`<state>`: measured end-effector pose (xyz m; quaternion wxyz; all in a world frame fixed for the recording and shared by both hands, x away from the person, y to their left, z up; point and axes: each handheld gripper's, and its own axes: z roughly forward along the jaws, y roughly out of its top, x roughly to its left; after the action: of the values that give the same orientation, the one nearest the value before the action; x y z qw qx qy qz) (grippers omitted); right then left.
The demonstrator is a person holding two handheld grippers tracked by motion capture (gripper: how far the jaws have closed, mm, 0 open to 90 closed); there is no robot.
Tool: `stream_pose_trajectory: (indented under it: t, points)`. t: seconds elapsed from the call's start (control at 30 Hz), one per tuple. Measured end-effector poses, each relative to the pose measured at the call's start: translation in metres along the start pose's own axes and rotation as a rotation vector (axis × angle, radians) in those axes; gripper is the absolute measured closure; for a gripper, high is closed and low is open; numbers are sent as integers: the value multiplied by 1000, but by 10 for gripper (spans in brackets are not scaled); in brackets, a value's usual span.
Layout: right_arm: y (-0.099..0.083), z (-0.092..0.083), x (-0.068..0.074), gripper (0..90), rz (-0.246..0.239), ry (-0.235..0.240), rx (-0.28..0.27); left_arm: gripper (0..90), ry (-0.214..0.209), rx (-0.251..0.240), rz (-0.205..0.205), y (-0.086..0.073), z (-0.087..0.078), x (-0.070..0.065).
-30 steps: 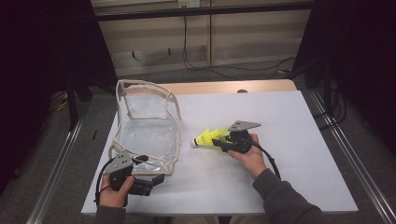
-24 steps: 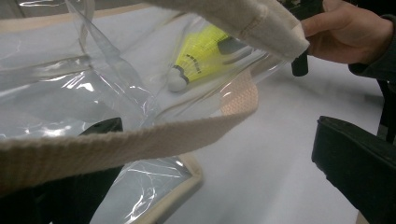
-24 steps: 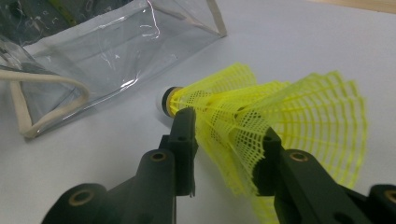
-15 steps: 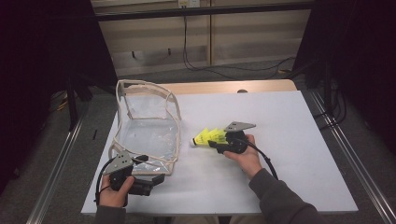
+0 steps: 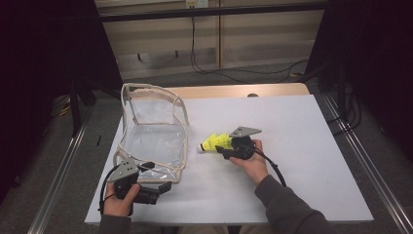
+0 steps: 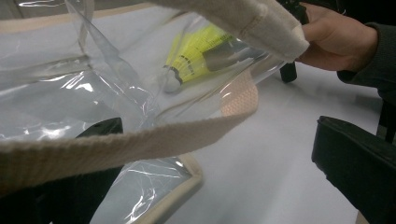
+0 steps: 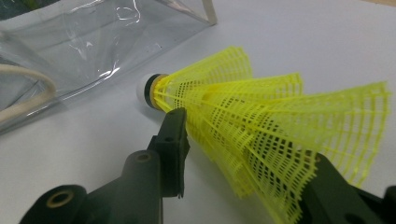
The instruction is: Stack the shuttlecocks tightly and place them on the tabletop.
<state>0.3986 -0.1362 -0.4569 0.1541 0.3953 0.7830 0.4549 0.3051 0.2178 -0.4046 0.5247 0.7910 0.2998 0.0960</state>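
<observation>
Right gripper [image 5: 221, 147], held in a hand at about five o'clock from the table's centre, grips a bunch of yellow plastic shuttlecocks [image 7: 261, 135] by their mesh skirts, its two black jaws narrowed against either side of the bunch; they have just been closing on it. The white cork tip [image 7: 144, 91] of the front shuttlecock points toward nine o'clock, at the mouth of a clear plastic bag [image 5: 156, 141] lying just beside it on the white table [image 5: 302, 136].

Left gripper [image 5: 163, 187], at about seven o'clock, sits at the bag's near corner. In the left gripper view its jaws stand apart, one inside the clear wall and one outside, with the bag's cream webbing strap [image 6: 140, 144] running across in front; whether they press on the bag cannot be told.

The shuttlecocks look very light. Their netted skirts are springy and easily crushed, so a gentle hold around the skirts, or nearer the firmer cork end, likely suits them best. The bag is soft, slippery film that sags; its stiffer woven trim seems the best place to hold it open.
</observation>
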Motion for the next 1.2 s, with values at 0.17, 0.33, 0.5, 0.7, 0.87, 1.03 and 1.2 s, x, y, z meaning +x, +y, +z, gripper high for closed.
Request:
stream_pose_trajectory:
  t: [0.17,0.33,0.5,0.7,0.87,1.03,1.2]
  points:
    - [1,0,1,710,-30,-13,7,28,-1,-3,-1,0,0,0]
    - [2,2,3,740,-56,-16,20,29,1,-1,-1,0,0,0]
    - [3,4,4,767,-65,-11,23,29,-1,-2,0,0,0,0]
    - [4,4,4,784,-73,-1,27,30,-1,-3,-1,0,0,0]
    - [4,4,3,790,-81,7,27,30,-1,-4,-1,0,0,0]
    - [5,2,3,812,-85,28,27,31,0,-2,0,0,-1,0]
    - [5,0,3,813,-92,39,26,31,3,-7,-6,0,-1,0]
